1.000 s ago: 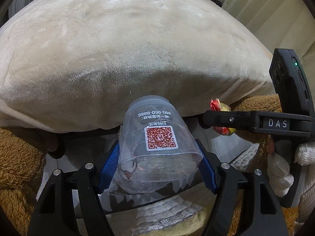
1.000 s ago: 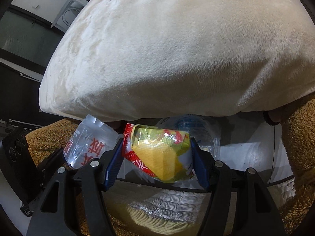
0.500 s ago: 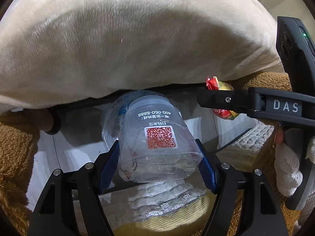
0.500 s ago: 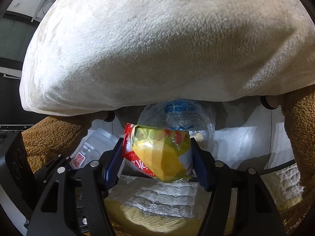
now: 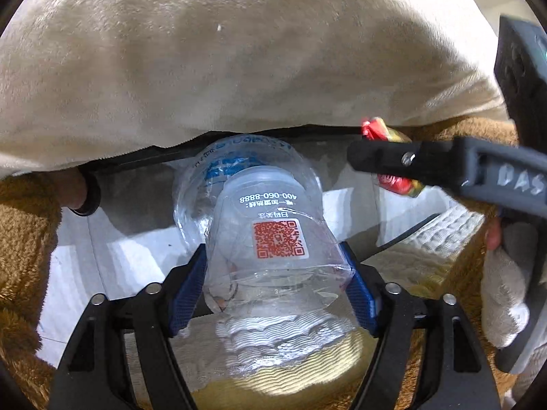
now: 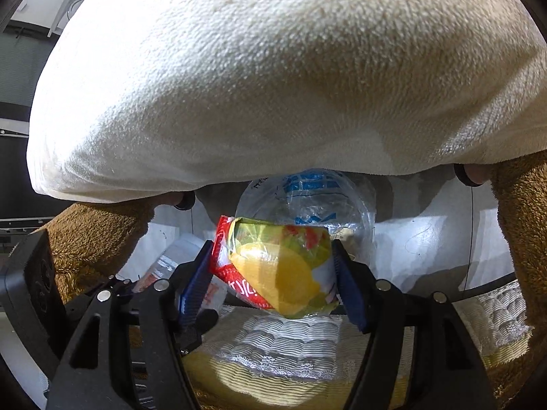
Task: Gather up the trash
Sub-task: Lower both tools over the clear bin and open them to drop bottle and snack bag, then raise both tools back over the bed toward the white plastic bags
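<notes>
**Clear plastic cup and a snack wrapper sit between opening claws above a white-lined bin**

Clear plastic, crumpled and printed with a red QR sticker, makes up the cup [image 5: 273, 239] that sits between the blue pads of the left claw [image 5: 277, 283]. That claw's jaws are opening; both pads still touch the cup's flared rim, with the cup's base pointing away from the claw. Just beyond the cup lies a crushed clear container with blue lettering [image 5: 239, 160], down inside a white bin liner [image 5: 112, 259].

Off to the right of the left claw, the right claw's black arm crosses the view, held by a hand in a white knit glove [image 5: 506, 294]. In the right wrist view, the right claw [image 6: 273, 273] has a yellow, green and red snack wrapper [image 6: 273, 266] between its pads. Its jaws are opening too, and the wrapper still touches both pads. Past the wrapper lies the same blue-lettered container [image 6: 307, 198], and to the claw's left the cup shows partly behind the left finger.

Beyond both claws a cream plush blanket [image 5: 239, 61] hangs over the bin's far edge. Brown fleece sleeves [image 6: 99, 235] flank the opening on either side. Beneath the claws shows a pale ridged fabric with lace trim [image 6: 273, 345].
</notes>
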`<state>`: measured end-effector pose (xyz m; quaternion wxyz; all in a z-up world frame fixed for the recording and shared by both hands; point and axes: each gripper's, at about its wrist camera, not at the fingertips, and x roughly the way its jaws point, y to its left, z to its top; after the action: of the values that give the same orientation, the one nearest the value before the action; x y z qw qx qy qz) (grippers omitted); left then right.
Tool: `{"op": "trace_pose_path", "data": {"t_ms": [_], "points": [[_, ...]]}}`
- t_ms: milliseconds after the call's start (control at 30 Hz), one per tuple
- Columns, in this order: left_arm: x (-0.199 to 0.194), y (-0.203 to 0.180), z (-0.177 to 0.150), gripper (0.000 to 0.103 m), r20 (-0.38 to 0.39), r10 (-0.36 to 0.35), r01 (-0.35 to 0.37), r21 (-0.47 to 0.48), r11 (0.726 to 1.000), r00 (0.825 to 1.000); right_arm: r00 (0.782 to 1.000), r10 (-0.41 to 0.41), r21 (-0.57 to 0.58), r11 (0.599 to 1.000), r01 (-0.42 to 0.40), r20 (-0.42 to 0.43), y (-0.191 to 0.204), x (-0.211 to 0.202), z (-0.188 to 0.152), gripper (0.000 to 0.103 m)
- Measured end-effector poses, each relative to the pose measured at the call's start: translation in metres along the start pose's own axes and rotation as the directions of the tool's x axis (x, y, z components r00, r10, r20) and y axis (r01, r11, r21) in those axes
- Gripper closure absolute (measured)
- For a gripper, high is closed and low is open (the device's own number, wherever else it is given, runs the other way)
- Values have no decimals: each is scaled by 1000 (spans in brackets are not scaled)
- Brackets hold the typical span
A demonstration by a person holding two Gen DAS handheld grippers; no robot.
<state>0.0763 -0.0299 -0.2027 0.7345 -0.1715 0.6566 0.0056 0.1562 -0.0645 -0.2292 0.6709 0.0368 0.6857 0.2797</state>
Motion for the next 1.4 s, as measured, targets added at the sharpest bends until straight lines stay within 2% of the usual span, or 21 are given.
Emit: {"op": "trace_pose_path", "data": {"t_ms": [67,267,533,667,767,867,1000,1133,1300,1400], "points": [[-2,1,1,19,13,7,-6,-4,1000,1000,1000,6,13,1000,-6,6,-3,-3,1,26],[-6,6,2,18,33,3,-2,-21,1000,999,1000,3,21,1000,-4,20,-5,-7,2,26],[-23,7,0,18,104,-12,15,-27,1000,995,997,-13,-40,999,16,79,2,-21,-3,26],[-49,2,-7,18,204,-24,22,10,1000,979,990,27,-97,995,-13,136,6,-38,-13,26],[-70,2,-11,18,291,-47,40,28,999,956,978,79,-122,991,-56,192,4,-56,-19,26],[-90,4,-15,18,381,-73,56,55,997,922,948,114,-146,987,-73,298,2,-82,-25,26],[-115,8,-14,18,475,-100,73,75,995,874,908,127,-236,971,-32,400,10,-111,-32,26],[-135,13,-7,18,534,-120,94,75,993,837,868,126,-310,950,33,481,20,-133,-31,26],[-162,18,6,18,603,-119,78,93,993,789,781,156,-403,906,131,605,39,-170,-23,24],[-176,22,16,18,626,-130,83,104,991,769,744,186,-441,883,160,642,46,-186,-14,19]]}}
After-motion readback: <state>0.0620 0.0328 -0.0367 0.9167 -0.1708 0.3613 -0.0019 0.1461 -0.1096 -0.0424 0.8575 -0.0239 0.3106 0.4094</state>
